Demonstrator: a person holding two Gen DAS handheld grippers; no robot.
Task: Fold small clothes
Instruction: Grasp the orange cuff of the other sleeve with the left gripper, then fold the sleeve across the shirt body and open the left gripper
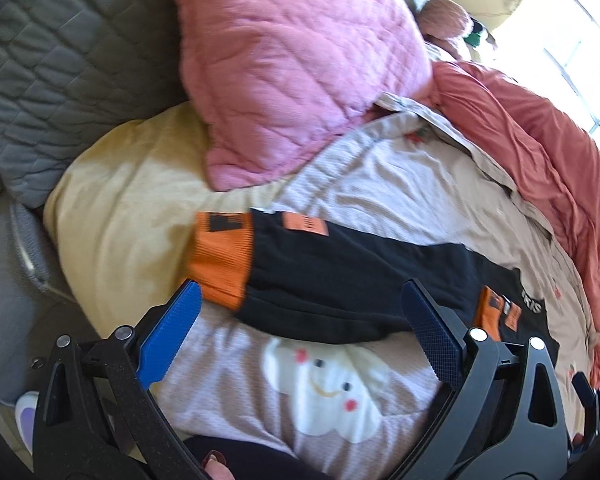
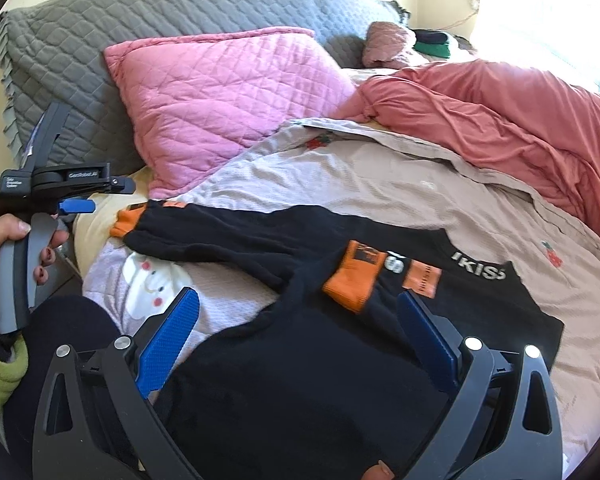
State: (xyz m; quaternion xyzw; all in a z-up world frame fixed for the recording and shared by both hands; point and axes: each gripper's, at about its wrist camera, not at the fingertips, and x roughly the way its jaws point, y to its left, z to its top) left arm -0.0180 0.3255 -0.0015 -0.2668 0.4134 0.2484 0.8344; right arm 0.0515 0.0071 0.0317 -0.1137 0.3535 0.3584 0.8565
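black top [image 2: 300,380] flat on bed | left claw [image 1: 300,340] open | right claw [image 2: 300,340] open

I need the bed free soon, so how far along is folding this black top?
Barely begun. Done: the black top lies spread on the bed cover, one orange-cuffed sleeve already laid across its body. In hand: nothing; the left hand-held gripper and right hand-held gripper both hover open. Left: the other sleeve is still stretched out, and the body is unfolded.

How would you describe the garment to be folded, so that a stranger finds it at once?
Below the pink pillow, on the beige bedsheet, lies a black top. Only it has orange cuffs and white letters.
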